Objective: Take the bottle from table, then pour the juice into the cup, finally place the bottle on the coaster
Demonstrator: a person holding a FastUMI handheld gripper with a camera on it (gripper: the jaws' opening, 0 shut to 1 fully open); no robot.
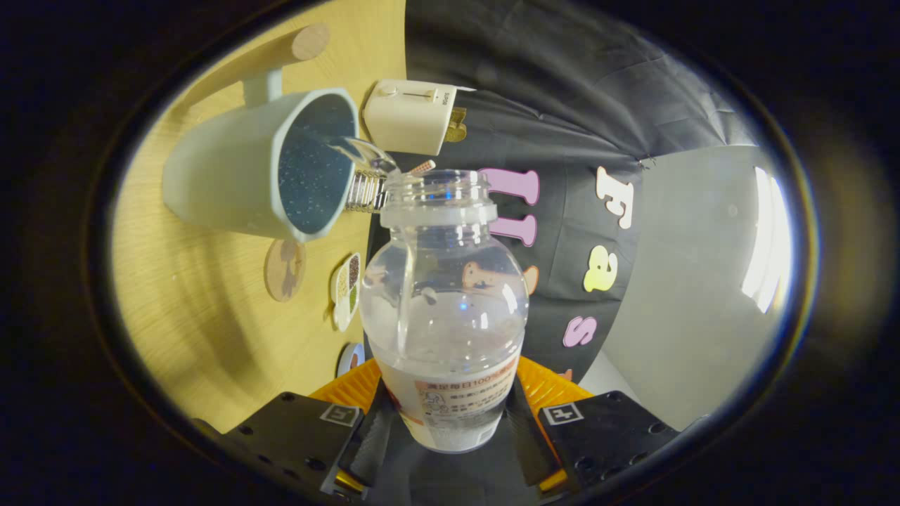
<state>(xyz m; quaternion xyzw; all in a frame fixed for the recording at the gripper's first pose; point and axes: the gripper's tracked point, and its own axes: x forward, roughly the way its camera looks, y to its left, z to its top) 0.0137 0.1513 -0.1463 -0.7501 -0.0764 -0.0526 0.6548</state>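
- Between the two fingers of the gripper [450, 422], a clear plastic bottle [450, 309] sits clamped; both fingers press against its lower body, one on each side.
- At the gripped end, a printed label band [460, 397] wraps the bottle just above its base.
- Each finger block carries a small square marker [340, 414] on its upper face.
- The bottle is uncapped, with its open mouth [439, 186] pointing away from the gripper.
- Clear liquid remains inside the bottle, pooled in the part nearest the fingers; the shoulder and neck look empty apart from a thin run along one wall.
- The whole view is rolled, so the wooden table [204, 330] appears as an upright surface beside the bottle, which fits a bottle tipped toward the horizontal.
- A thin clear stream [362, 149] leaves the bottle mouth and arcs to the rim of a pale blue-grey cup [232, 176].
- The cup has a dark speckled interior [313, 165] and a light wooden handle [281, 53]; it stands on the table just beyond the bottle mouth.
- Near the cup, a round coaster [285, 269] with a brown pattern lies flat on the table, with nothing on it.
- Just beside the coaster lies a small white dish [346, 292] divided into compartments holding differently coloured contents.
- Beyond the cup stands a cream-coloured toaster [411, 116], with a slider on its face.
- Behind the table hangs the black cloth wall [562, 91], with a pale grey panel [689, 281] next to it.
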